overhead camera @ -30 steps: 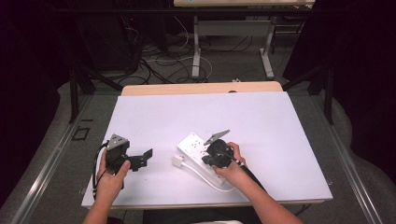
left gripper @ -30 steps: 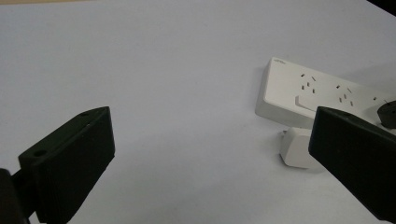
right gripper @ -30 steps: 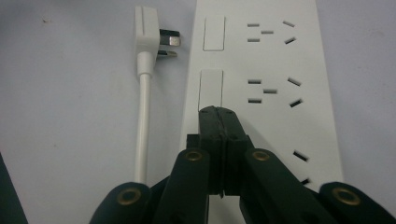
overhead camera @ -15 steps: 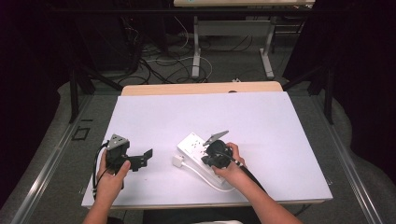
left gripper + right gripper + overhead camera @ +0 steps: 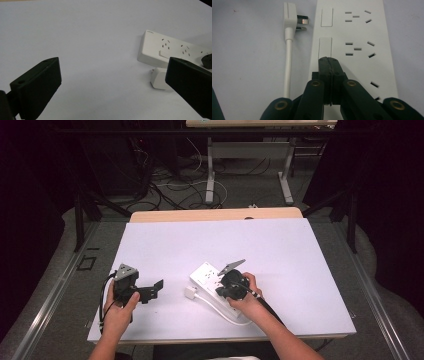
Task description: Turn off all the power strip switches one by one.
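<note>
Right gripper (image 5: 328,61), jaws together, is being pressed onto a power strip (image 5: 212,276) switch; plug (image 5: 290,16) lying unplugged beside the strip; left gripper (image 5: 112,82) being held apart, idle, left of it

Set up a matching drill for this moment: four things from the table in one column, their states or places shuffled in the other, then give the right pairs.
Things:
1. left gripper
2. right gripper
3. power strip
4. plug

States or places:
A. lies unplugged on the white table, prongs toward the strip
B. jaws wide apart, holding nothing
C. jaws pressed together, tip over a switch
D. lies flat under the right gripper, sockets facing up

Pairs: 1-B, 2-C, 3-D, 4-A
</note>
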Demonstrator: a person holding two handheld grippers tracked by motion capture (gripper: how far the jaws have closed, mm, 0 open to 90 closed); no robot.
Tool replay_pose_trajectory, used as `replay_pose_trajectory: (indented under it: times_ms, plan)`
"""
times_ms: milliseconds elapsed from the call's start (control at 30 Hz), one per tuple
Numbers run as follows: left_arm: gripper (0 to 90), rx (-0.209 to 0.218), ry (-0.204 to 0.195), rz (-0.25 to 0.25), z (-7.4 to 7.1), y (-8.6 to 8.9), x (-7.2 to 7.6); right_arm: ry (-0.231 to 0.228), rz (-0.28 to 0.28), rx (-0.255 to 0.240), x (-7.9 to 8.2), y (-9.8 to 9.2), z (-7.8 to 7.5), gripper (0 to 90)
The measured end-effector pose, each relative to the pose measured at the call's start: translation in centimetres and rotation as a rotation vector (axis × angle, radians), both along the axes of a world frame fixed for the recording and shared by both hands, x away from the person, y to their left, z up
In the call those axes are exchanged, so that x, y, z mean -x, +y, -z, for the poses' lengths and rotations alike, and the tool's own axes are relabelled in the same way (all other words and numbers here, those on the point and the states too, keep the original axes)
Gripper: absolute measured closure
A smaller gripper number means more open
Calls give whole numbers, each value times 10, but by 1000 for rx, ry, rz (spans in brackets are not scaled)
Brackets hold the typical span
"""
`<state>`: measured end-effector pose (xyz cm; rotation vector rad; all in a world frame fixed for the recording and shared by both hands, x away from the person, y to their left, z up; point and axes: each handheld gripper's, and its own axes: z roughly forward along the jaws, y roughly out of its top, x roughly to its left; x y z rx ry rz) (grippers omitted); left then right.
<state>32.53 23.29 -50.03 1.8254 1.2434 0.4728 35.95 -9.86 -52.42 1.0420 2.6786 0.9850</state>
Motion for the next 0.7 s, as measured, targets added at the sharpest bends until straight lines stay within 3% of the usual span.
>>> replay_pose_trajectory:
  times_ms: [533,600,633,700]
  plan:
    - [6,-1,-4,0,0,0,0,-2,-5,6,-4,8,-7,900]
    - [6,-1,-2,-1,0,0,0,-31,-12,-8,-6,9,-8,900]
    - [6,-1,-2,-1,0,0,0,-9,-6,6,-6,10,-10,900]
    - [6,-1,-1,0,0,0,0,-14,-11,4,-7,11,-11,900]
